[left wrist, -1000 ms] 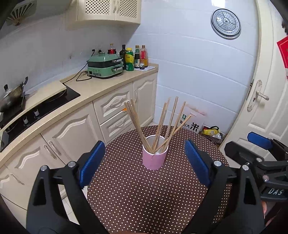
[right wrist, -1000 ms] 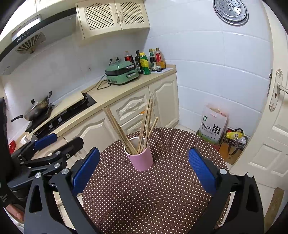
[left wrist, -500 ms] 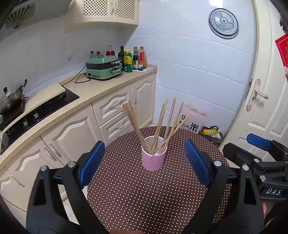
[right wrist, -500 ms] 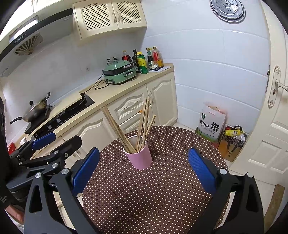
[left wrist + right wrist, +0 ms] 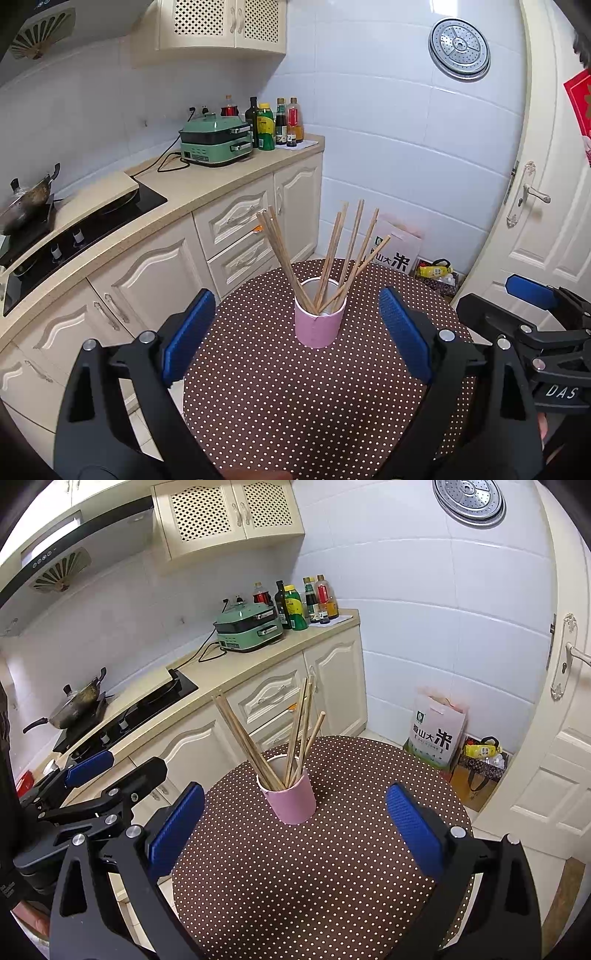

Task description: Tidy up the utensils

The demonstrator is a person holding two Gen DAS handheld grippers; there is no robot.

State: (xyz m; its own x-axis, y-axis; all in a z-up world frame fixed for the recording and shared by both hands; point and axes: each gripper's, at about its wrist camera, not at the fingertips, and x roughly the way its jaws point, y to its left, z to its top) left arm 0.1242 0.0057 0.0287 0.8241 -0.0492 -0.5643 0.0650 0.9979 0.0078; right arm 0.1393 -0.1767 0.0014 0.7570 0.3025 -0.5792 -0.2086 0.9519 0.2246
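In the left wrist view, the left gripper (image 5: 297, 332) fills the lower part of the frame, its two blue-padded fingers (image 5: 188, 334) spread wide apart with nothing between them but the tabletop (image 5: 295, 406), a round surface under a brown cloth with white dots. The pink cup (image 5: 319, 321) stands upright just above the frame's centre, beyond the fingertips and touched by neither. The chopsticks (image 5: 334, 254) lean out of it in a fan, one bundle tilting to the left, the others to the right. This view alone shows the right gripper (image 5: 532, 317) from the side, at the right edge of the frame, one blue pad visible at its top; its opening cannot be judged from here. Also seen only here is the red paper (image 5: 580, 99) on the door at the upper right.

In the right wrist view, the right gripper (image 5: 295, 825) sits low in the frame, level and pointing at the cup (image 5: 291, 799), its fingers wide open and holding nothing. The chopsticks (image 5: 273, 738) look more bunched from this side. The left gripper (image 5: 110, 771) shows at the left edge, over the cabinet fronts. This view shows the range hood (image 5: 59, 565) at the upper left more fully, and the rice bag (image 5: 436, 731) on the floor at the right is unobstructed. The wok (image 5: 74, 705) sits on the stove at the left.
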